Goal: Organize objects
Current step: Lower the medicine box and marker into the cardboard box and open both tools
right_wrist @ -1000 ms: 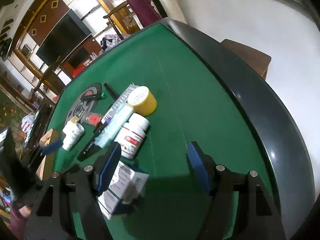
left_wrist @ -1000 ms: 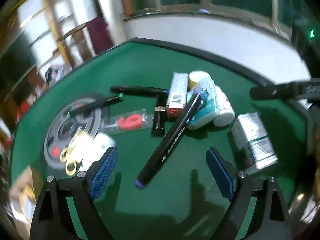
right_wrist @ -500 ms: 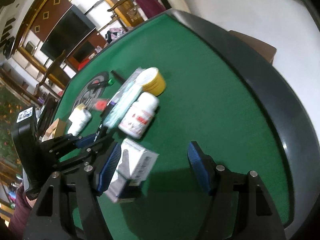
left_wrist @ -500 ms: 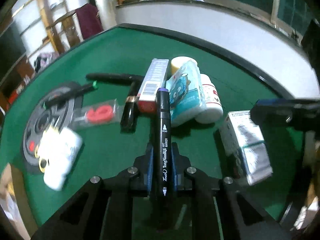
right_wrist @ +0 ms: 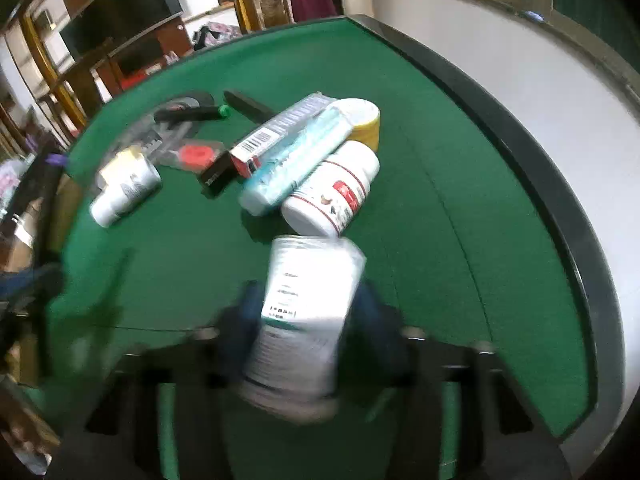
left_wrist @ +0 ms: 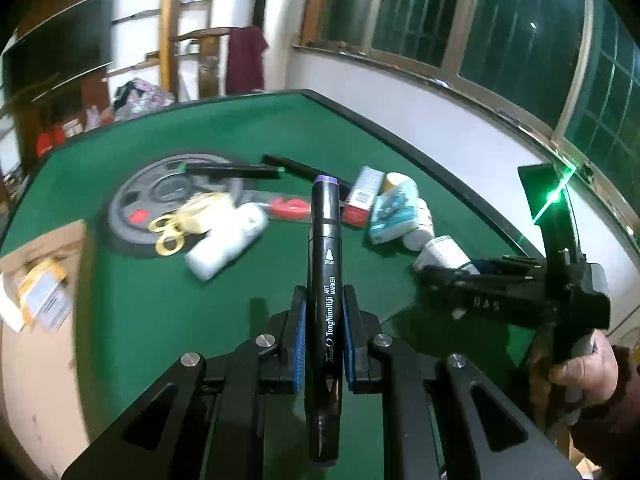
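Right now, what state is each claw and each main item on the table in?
left claw: shut on black art marker, lifted off the felt
right claw: shut on white box, blurred
white pill bottle: lying on its side
yellow tape roll: resting on the felt
gold scissors: lying on grey weight plate

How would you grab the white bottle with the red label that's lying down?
Probably around its middle. The white bottle lies on its side on the green table, so its round body gives two opposite sides to pinch. I'd come from above, one finger going down on its free right side. The other side is tighter: a blue tube leans against it.
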`<state>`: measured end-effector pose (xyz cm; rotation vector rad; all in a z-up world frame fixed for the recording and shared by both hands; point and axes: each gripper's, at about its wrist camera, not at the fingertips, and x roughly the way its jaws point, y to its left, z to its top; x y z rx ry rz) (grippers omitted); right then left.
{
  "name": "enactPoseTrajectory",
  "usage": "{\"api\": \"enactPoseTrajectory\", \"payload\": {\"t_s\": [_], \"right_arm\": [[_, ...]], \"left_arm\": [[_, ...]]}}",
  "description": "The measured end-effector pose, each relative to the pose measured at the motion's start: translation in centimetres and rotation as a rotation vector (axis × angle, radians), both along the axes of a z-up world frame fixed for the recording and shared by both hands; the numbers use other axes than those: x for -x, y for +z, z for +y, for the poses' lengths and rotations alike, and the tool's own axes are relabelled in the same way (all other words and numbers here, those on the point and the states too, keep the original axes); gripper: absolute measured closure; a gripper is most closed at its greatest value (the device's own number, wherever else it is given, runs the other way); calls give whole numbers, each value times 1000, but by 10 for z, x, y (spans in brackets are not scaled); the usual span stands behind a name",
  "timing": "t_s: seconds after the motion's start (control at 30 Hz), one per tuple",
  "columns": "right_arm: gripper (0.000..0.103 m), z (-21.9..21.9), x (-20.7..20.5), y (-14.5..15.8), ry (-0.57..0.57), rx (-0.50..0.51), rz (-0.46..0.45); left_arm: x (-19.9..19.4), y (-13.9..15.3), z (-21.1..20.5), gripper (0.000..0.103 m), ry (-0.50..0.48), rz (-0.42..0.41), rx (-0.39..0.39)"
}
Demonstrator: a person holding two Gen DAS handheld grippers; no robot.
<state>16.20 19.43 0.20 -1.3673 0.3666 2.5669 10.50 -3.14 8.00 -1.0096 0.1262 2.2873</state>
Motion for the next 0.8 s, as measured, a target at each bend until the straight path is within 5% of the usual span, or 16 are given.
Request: {"api": "enactPoseTrajectory", "payload": {"t_s": [0.23, 0.4, 0.63, 0.8], "right_arm": [[71, -5, -18, 14, 75, 160, 52], [71, -44, -14, 45, 220, 250, 108], [70, -154, 26, 76, 485, 329, 112], [70, -240, 57, 66, 614, 335, 54]], "left_arm": [[-7, 7, -81, 90, 136, -16, -108], [-7, 10, -149, 90, 294, -12, -84], [10, -12, -228, 90, 516, -122, -42], [33, -34, -243, 90, 551, -196, -42]]}}
